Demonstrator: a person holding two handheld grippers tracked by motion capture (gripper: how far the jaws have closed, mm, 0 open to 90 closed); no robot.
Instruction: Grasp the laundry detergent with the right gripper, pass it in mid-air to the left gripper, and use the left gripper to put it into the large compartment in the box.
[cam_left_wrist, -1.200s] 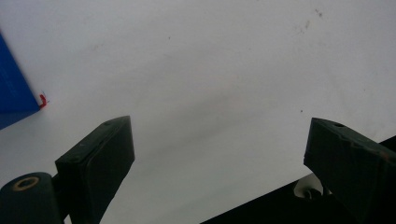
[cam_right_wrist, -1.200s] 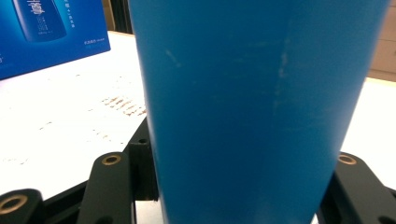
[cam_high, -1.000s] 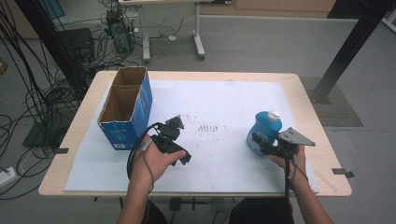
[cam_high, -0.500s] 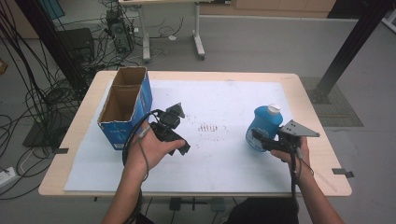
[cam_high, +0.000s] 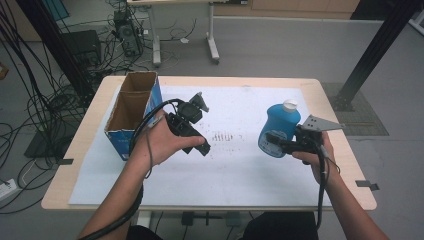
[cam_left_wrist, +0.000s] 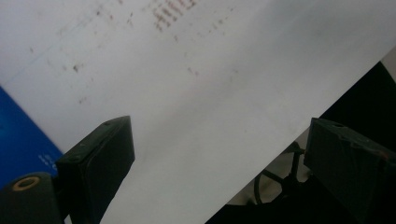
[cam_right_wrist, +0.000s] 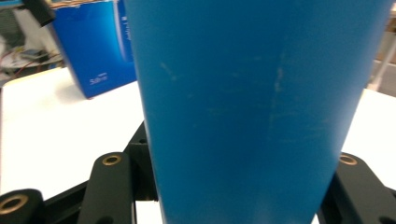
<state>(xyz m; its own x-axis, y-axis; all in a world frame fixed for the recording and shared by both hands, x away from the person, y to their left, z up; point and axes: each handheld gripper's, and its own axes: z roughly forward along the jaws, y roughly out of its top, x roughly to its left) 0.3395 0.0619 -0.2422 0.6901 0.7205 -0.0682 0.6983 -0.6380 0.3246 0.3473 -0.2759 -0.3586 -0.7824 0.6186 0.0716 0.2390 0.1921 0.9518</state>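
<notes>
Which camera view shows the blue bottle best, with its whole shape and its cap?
The high view: there the blue bottle appears whole, white cap on top, held by the right gripper. The right gripper view sees the bottle very close, as a plain blue wall between the fingers, without cap. The left gripper view looks at the white sheet instead.

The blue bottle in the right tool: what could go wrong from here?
1. The blue bottle is gripped low on its body by the right tool, so its top may tip over or it may slip out.
2. It hangs above the white sheet; a drop could spill, though its white cap looks closed.
3. The left tool is open and empty, giving no support.
</notes>
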